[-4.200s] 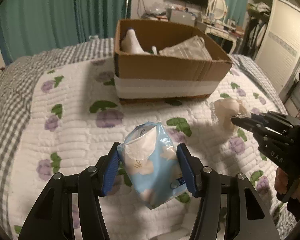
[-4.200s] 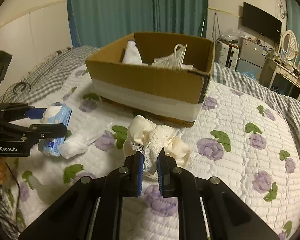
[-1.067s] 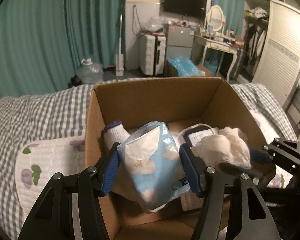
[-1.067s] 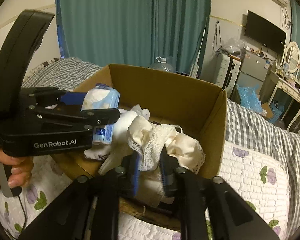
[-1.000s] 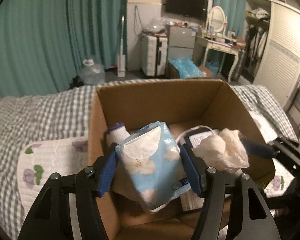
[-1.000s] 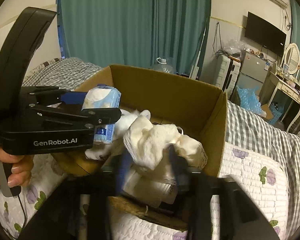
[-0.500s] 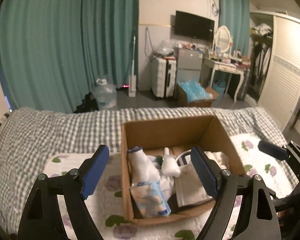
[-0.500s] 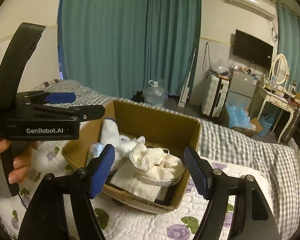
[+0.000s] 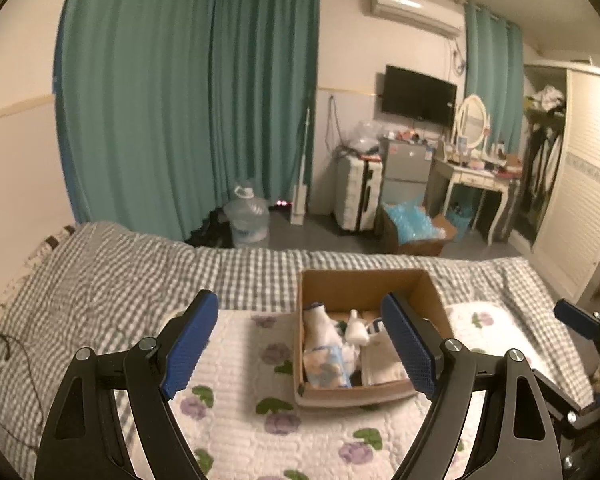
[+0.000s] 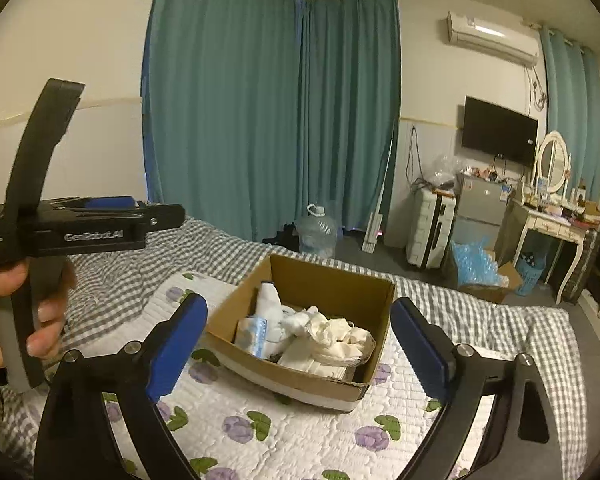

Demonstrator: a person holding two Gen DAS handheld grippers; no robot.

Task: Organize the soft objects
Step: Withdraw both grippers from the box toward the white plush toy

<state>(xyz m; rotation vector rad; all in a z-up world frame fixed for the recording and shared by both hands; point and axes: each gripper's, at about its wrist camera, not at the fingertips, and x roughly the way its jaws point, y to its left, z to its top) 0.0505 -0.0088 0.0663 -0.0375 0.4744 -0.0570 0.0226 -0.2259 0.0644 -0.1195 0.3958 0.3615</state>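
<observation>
A cardboard box [image 9: 431,294] stands on the bed and also shows in the right wrist view [image 10: 236,313]. Inside lie a blue tissue pack [image 9: 326,370], white socks [image 9: 318,326] and a cream lace cloth [image 10: 342,338]; the tissue pack also shows in the right wrist view [image 10: 254,334]. My left gripper [image 9: 300,350] is open and empty, held well above and back from the box. My right gripper [image 10: 298,346] is open and empty too, also raised above the box. The left gripper shows from the side in the right wrist view [image 10: 112,208].
The bed has a white quilt with purple flowers [image 9: 260,420] over a grey checked cover [image 9: 100,276]. Beyond the bed are teal curtains [image 9: 188,100], a water jug [image 9: 247,222], a suitcase [image 9: 358,196], a dressing table [image 9: 480,178] and a wardrobe [image 9: 580,200].
Both grippers opened and dropped the tissue pack and the lace cloth into the box, then rose and drew back from it.
</observation>
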